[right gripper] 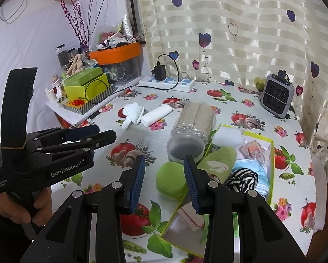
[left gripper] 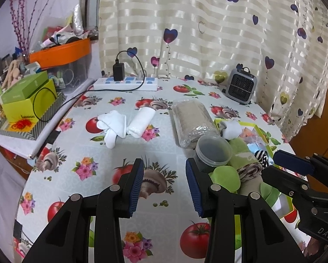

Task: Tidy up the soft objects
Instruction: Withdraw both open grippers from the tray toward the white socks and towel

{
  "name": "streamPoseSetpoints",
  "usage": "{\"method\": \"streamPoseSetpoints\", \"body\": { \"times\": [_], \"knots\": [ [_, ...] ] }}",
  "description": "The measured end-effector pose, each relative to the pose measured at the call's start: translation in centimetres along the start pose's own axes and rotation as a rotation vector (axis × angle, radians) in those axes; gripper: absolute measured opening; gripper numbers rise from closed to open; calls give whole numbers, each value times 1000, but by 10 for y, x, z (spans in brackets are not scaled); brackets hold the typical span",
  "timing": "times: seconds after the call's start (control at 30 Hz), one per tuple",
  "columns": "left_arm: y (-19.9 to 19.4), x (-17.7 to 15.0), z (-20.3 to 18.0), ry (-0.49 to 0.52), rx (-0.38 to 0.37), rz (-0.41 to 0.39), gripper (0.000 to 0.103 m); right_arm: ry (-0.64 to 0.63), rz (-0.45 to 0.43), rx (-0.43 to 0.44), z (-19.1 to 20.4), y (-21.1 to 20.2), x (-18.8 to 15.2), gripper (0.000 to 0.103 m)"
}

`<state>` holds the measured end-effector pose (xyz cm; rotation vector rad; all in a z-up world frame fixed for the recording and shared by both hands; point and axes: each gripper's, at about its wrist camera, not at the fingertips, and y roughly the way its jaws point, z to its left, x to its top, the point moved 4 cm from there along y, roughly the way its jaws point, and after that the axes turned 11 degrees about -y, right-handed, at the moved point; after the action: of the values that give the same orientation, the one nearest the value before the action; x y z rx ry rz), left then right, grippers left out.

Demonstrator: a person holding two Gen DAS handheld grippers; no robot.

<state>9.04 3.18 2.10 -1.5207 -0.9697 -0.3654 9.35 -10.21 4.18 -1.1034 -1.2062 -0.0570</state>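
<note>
Socks (left gripper: pixel 112 127) left of rolled towel (left gripper: pixel 142 119); wrapped bundle (left gripper: pixel 191 123) right; box (right gripper: pixel 271 153) nearer, right.

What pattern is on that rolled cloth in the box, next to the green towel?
Black-and-white zebra stripes on the rolled cloth; clearest in the right wrist view.

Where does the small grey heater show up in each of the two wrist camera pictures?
Left wrist view: the grey heater stands at the table's far edge, right of centre, before the curtain.
Right wrist view: the grey heater sits at the far right, by the curtain.
Shared landmark: the white power strip with a black charger plugged in, left of the heater in both.
</note>
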Motion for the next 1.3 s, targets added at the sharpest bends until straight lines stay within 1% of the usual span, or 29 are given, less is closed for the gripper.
{"method": "streamPoseSetpoints", "body": {
  "times": [0.27, 0.37, 0.5, 0.7, 0.97, 1.03, 1.3],
  "knots": [
    [3, -3, 2, -6, -28, 18, 39, -4, 4, 4, 1, 2, 0, 38],
    [6, -3, 4, -18, -47, 31, 39, -6, 6, 5, 3, 3, 0, 38],
    [9, -3, 9, -40, -51, 42, 39, -11, 11, 8, 4, 6, 1, 38],
    [13, -1, 22, -69, -31, 42, 39, -19, 19, 15, 7, 13, 4, 38],
    [19, 1, 36, -81, -3, 42, 39, -42, 26, 28, 16, 28, 13, 38],
    [22, 1, 40, -84, 7, 43, 39, -46, 27, 33, 18, 32, 16, 45],
    [33, 7, 60, -102, 33, 43, 39, -58, 46, 68, 29, 61, 33, 45]
  ]
}}
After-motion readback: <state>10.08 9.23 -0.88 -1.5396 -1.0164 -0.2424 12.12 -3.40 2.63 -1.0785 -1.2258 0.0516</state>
